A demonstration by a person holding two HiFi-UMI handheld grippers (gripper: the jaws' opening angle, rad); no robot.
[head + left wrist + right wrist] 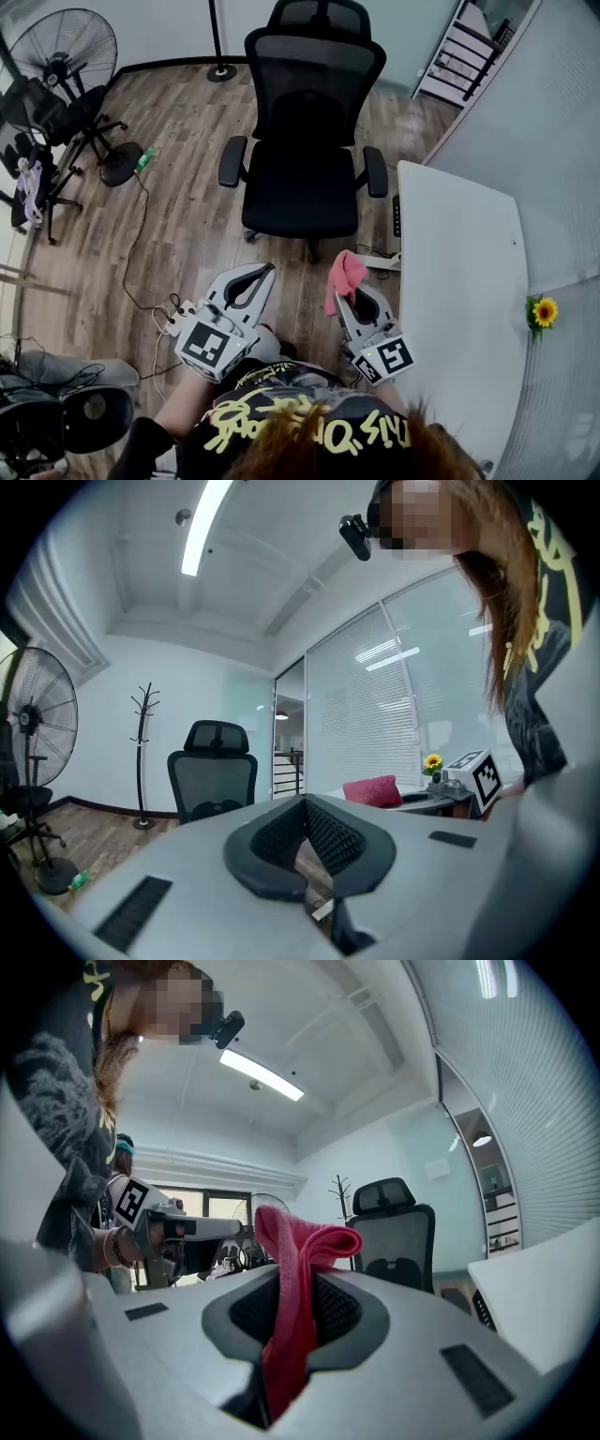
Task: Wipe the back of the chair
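Head view: the black chair (305,141) stands on the wooden floor (178,234), facing the person, well apart from both tools. A white desk (459,281) lies to the right.

Left gripper view: the left gripper (305,803) has its jaws together, nothing between them.

Right gripper view: the right gripper (302,1283) is clamped on a pink cloth (305,1241), which stands up above the jaws.

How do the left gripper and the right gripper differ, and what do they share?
The right gripper is shut on a pink cloth; the left gripper is shut on nothing. The right gripper hangs beside the white desk; the left gripper is farther from it. Both point toward the black chair.
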